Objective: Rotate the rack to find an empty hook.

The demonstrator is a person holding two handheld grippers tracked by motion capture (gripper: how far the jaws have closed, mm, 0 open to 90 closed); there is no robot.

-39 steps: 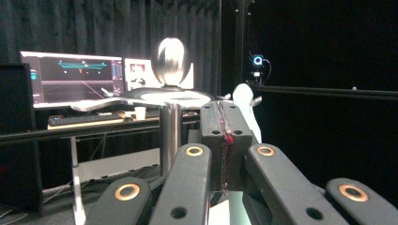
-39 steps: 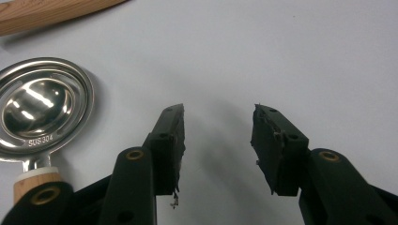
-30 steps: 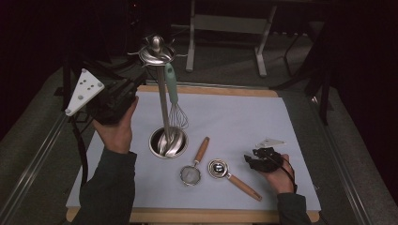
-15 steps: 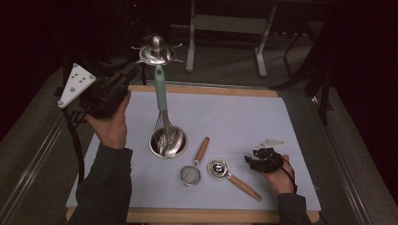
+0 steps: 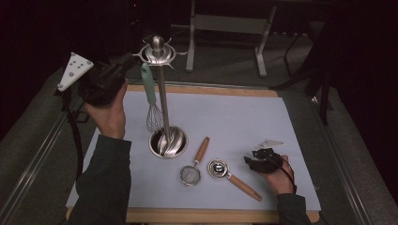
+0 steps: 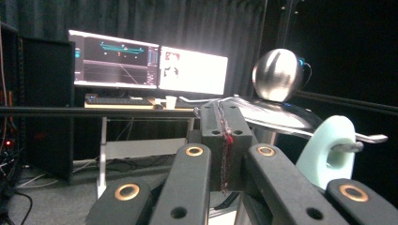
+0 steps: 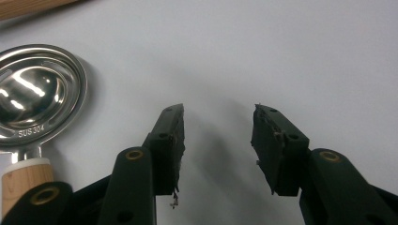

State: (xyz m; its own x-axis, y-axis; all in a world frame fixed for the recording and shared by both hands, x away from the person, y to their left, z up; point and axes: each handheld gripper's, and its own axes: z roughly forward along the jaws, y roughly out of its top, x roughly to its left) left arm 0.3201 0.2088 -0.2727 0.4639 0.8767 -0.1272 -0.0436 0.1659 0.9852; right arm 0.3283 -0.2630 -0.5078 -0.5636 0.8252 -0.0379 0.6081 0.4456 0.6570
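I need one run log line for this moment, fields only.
left hand-held gripper: shut, empty, beside rack top | whisk: hanging on rack | right hand-held gripper: open, empty, over mat near spoon

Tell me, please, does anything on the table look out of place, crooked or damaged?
Nothing is spilled or askew. The whisk hangs from the stand, and the strainer and the spoon lie flat on the mat. One oddity is the frayed, ragged rubber pads of the right gripper.

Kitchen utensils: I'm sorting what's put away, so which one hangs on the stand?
The mint-handled whisk; it hangs from the steel stand, while the small strainer and steel scoop lie flat on the mat.
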